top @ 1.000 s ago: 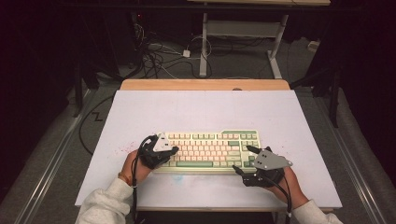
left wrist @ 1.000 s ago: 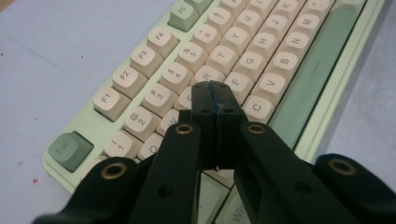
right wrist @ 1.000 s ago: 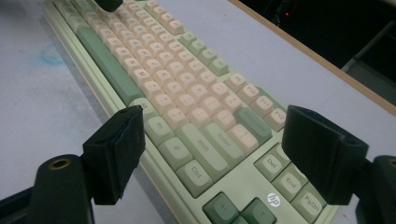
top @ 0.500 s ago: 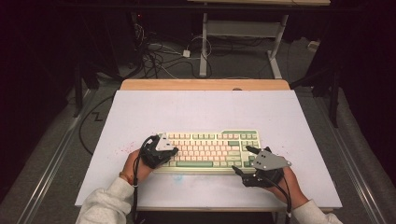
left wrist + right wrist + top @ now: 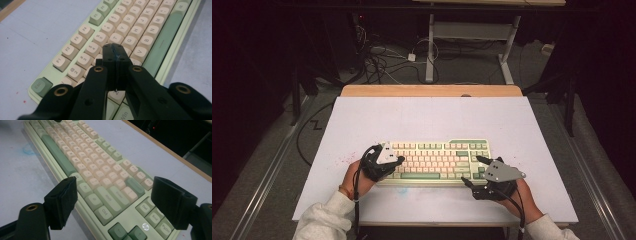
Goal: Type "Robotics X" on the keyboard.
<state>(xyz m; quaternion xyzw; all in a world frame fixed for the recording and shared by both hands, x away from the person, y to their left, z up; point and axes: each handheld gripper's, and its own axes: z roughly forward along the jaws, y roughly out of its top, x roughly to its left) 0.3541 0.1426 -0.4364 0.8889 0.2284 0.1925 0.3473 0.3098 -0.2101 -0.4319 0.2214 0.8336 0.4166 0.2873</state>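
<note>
A pale green keyboard (image 5: 439, 160) with cream and green keys lies on the white tabletop, near its front edge. My left gripper (image 5: 398, 160) sits over the keyboard's left end, jaws shut with nothing between them. In the left gripper view its joined tips (image 5: 115, 51) hover over or touch the cream letter keys (image 5: 130, 37); contact cannot be told. My right gripper (image 5: 474, 170) stands open at the keyboard's right end. In the right gripper view its two pads (image 5: 65, 197) straddle the bottom-right keys of the keyboard (image 5: 100, 182) without touching them.
The white board (image 5: 432, 120) rests on a wooden table whose far edge (image 5: 432, 90) shows beyond it. Cables and desk legs lie on the dark floor behind. Faint red and blue marks stain the board near the keyboard's front.
The left gripper has shifted slightly to the right along the keyboard's left end. The right gripper has stayed where it was.
</note>
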